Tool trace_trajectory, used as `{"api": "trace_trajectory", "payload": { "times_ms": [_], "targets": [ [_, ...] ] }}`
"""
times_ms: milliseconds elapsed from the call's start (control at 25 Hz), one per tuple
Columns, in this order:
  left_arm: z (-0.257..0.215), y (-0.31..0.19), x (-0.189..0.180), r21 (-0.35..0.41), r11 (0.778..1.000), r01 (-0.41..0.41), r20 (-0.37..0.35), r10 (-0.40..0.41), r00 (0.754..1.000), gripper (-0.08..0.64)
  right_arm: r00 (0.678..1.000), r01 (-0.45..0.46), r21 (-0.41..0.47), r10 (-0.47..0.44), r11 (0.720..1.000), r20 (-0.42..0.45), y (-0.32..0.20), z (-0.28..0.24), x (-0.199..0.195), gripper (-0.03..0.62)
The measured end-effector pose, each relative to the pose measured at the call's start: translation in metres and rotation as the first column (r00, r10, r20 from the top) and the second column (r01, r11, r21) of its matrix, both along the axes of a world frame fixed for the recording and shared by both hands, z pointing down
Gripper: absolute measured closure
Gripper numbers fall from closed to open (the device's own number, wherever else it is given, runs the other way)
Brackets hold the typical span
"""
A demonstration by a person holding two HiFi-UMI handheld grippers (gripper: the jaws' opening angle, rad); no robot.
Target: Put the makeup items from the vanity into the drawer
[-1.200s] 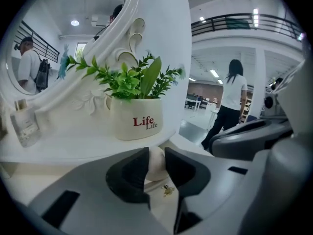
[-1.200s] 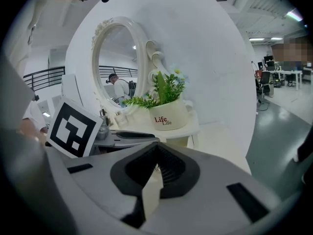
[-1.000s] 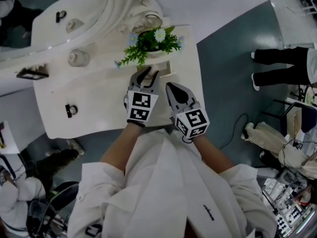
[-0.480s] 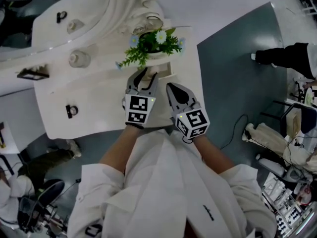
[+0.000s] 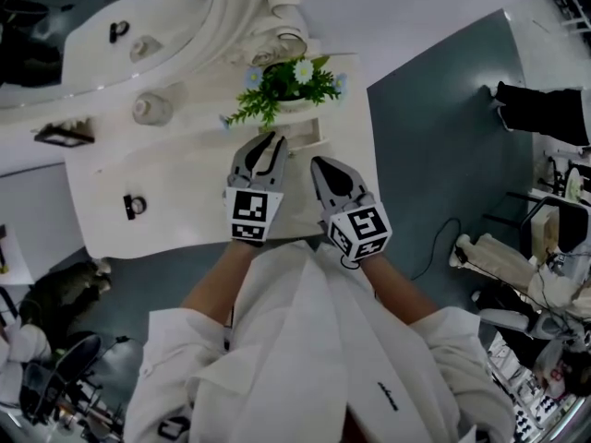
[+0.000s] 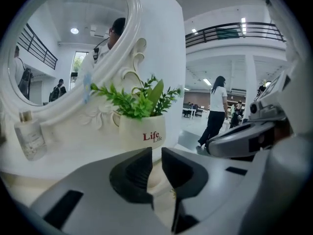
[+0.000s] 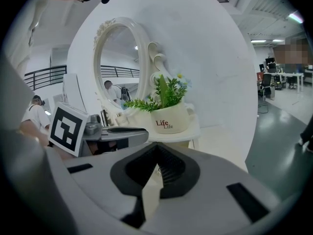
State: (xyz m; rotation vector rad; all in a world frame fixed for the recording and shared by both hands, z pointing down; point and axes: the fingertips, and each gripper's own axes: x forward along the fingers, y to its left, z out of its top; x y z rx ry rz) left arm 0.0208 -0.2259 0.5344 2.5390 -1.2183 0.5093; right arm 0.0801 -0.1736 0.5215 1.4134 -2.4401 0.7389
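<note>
Left gripper (image 6: 156,153): jaws narrow, a thin gap between the pads; they have just been closing. Nothing is pinched. Only pale vanity surface shows through the gap.

Right gripper (image 7: 156,148): jaw tips meet at the front, with no item seen gripped between them.

Head view: both grippers are side by side over the near right part of the white worktop (image 5: 185,183), the left gripper (image 5: 269,144) a little ahead of the right gripper (image 5: 320,164). Both point toward the potted plant (image 5: 286,86).

The potted plant (image 6: 142,133) is a white pot printed "Life" with green sprigs. It stands just beyond the left jaws, at the foot of the oval mirror (image 6: 68,38).

Makeup items are on the worktop, well apart from both grippers:
- The clear bottle (image 5: 150,109) stands upright near the mirror base, left of the plant. It also shows at the left edge of the left gripper view (image 6: 29,136).
- The black ring-shaped item (image 5: 135,206) lies near the front left edge.
- The small dark flat item (image 5: 55,135) is at the far left.

I cannot tell where the drawer is.
</note>
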Motion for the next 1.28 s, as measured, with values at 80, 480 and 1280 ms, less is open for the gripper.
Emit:
{"api": "trace_trajectory", "payload": {
  "times_ms": [80,480,1280],
  "targets": [
    [-0.011,0.005,-0.011,0.032,0.999,0.015,-0.002,-0.015,1.0,0.507,1.0,-0.001,0.014,0.001,1.0,0.002,0.0,-0.006,0.001,0.575],
    [-0.076,0.021,-0.085,0.135,0.978,0.16,-0.066,-0.152,0.986,0.532,0.997,-0.071,0.125,0.067,0.99,0.041,0.002,-0.062,0.018,0.575],
    [-0.17,0.05,-0.157,0.377,0.869,0.32,-0.149,-0.284,0.947,0.532,0.983,-0.181,0.327,0.165,0.928,0.076,0.012,-0.151,0.069,0.575]
  ]
}}
